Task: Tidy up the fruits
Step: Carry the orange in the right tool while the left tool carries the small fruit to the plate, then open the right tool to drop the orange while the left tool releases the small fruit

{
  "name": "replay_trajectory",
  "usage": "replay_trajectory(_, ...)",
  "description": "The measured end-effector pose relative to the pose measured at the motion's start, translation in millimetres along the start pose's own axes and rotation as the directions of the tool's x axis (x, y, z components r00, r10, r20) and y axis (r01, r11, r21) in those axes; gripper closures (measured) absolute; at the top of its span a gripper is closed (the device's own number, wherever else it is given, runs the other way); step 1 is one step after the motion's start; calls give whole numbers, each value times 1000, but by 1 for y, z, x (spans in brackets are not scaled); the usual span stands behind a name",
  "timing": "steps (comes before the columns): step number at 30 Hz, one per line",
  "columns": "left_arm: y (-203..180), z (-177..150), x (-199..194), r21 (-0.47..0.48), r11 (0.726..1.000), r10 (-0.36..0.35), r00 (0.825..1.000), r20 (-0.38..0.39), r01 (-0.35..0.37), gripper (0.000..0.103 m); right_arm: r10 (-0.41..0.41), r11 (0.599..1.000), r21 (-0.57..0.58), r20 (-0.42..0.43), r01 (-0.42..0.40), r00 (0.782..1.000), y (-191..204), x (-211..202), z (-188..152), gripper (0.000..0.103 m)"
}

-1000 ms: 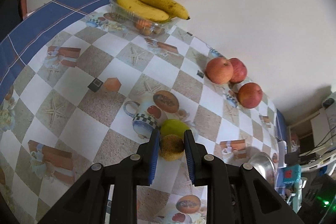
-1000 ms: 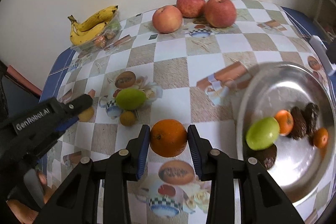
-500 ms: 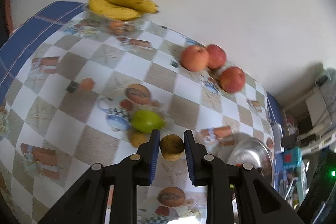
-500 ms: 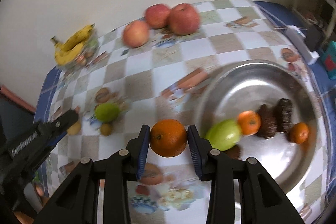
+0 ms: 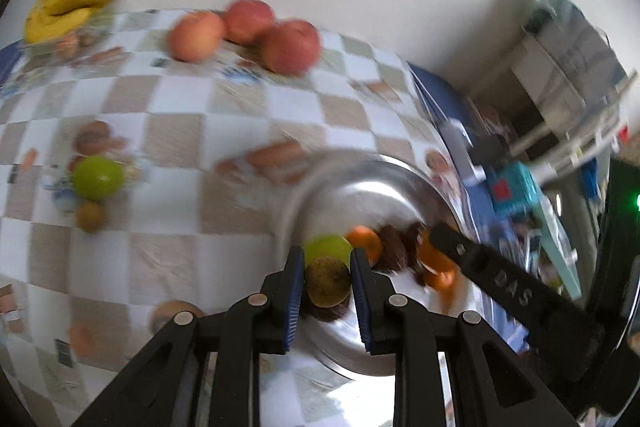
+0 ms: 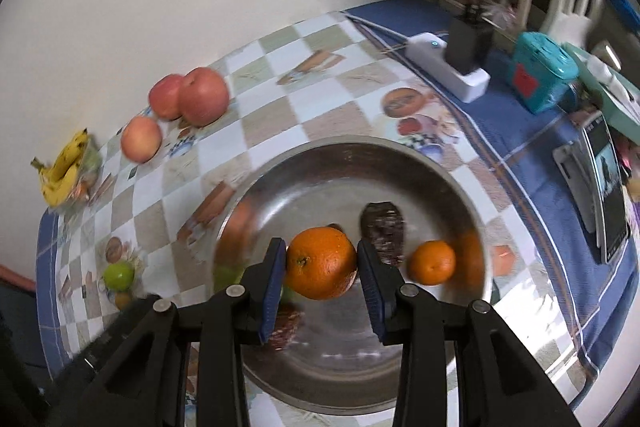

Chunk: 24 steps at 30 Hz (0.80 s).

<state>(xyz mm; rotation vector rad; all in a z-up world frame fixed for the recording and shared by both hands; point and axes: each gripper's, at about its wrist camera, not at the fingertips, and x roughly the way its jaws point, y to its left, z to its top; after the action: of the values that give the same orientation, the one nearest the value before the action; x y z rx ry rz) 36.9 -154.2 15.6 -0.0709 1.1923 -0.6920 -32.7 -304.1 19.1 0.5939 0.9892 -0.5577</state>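
My left gripper (image 5: 327, 285) is shut on a small brownish-yellow fruit (image 5: 327, 283) and holds it over the near edge of the steel bowl (image 5: 360, 171). My right gripper (image 6: 322, 269) is shut on a large orange (image 6: 321, 263) above the same bowl (image 6: 348, 151). In the bowl lie a green fruit (image 5: 330, 246), small oranges (image 6: 431, 263) and dark brown fruits (image 6: 382, 231). On the cloth a green fruit (image 5: 97, 177) and a small brown fruit (image 5: 90, 215) lie together at the left.
Three red apples (image 5: 244, 35) and a banana bunch (image 5: 68, 9) on a clear tray sit along the back wall. A white power strip (image 6: 448, 71), a teal box (image 6: 542, 71) and a phone (image 6: 600, 183) lie on the blue cloth at the right.
Both grippers have swung right with their fruit and now hang over the steel bowl. The loose green and brown fruits stay on the cloth, now far left.
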Motion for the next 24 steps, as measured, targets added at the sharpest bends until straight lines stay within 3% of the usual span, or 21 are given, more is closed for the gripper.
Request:
replay_trajectory(12, -38, -33, 43, 96, 995, -5, 986, -168, 21, 78, -6, 999, 51, -77, 10, 997, -33, 12, -14, 64)
replay_trajectory(24, -36, -52, 79, 74, 997, 38, 964, -262, -19, 78, 3, 996, 92, -183, 14, 983, -48, 42, -28, 64)
